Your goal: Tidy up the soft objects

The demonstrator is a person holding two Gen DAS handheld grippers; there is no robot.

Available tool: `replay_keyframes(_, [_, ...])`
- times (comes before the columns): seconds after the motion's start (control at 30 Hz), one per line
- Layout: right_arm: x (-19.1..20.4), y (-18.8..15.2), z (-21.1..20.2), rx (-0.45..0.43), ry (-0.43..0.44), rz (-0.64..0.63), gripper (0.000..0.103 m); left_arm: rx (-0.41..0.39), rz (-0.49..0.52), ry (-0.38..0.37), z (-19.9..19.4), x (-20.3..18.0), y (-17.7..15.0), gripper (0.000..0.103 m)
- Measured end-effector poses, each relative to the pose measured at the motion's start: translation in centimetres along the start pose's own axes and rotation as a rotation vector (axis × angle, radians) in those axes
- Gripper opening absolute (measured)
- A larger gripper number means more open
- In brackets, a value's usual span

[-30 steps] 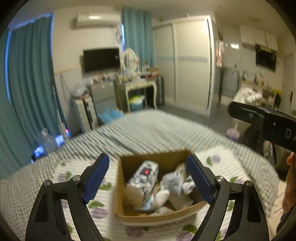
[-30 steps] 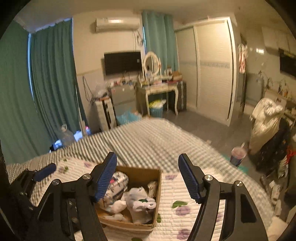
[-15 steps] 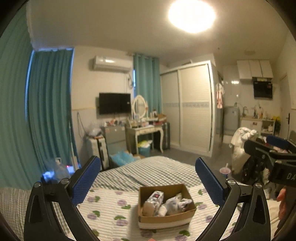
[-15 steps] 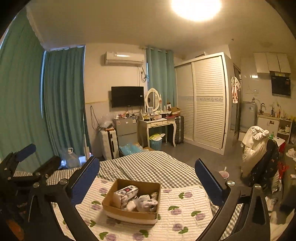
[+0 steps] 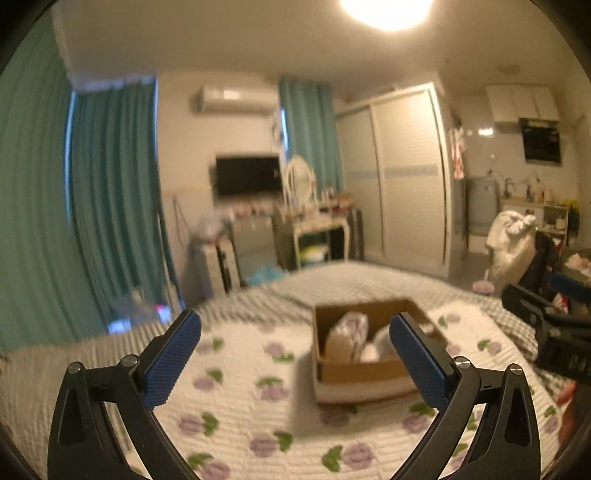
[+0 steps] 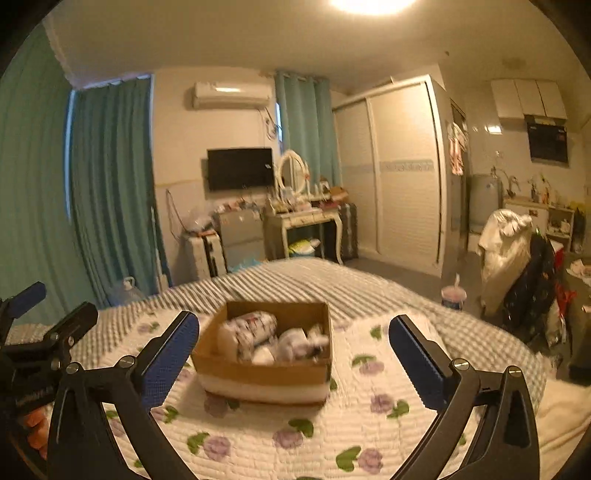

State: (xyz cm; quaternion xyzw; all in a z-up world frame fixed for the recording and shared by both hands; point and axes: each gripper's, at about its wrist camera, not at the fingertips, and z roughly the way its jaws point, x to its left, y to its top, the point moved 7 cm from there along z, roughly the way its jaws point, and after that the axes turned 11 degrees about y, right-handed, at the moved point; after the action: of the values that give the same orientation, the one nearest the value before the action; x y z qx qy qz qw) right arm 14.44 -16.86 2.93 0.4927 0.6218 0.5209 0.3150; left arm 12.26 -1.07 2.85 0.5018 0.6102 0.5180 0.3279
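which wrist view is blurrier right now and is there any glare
Left wrist view: blurrier, the cardboard box and floral quilt are smeared, while the left gripper stays sharp. Right wrist view: crisper room, the box only slightly soft. Both: the ceiling light blows out at the top edge, with fisheye bending.

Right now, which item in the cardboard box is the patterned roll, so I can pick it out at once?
Start at the bed's floral quilt; the open cardboard box sits on it. Inside, the roll lies against the box's left side. It is the largest, cylindrical bundle with a dark print on white, unlike the smaller crumpled white pieces beside it.
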Motion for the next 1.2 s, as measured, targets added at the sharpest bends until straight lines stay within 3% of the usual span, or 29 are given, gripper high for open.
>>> replay_keyframes(0.07, [-0.5,-1.5,1.1,0.023,-0.001,0.028,0.103,0.035,-0.026,-0.039,1.0,-0.3,-0.9,0.103])
replay_keyframes(0.23, [-1.3,-3.3,2.5,0.063,-0.021,0.042,0.103,0.043,0.011,-0.024,1.4,-0.6,-2.0,0.103])
replay_keyframes(1.2, [-1.1,-2.8,2.3,0.068,-0.016,0.018,0.103,0.074,-0.015,-0.045,0.9,0.3,-2.6,0.103])
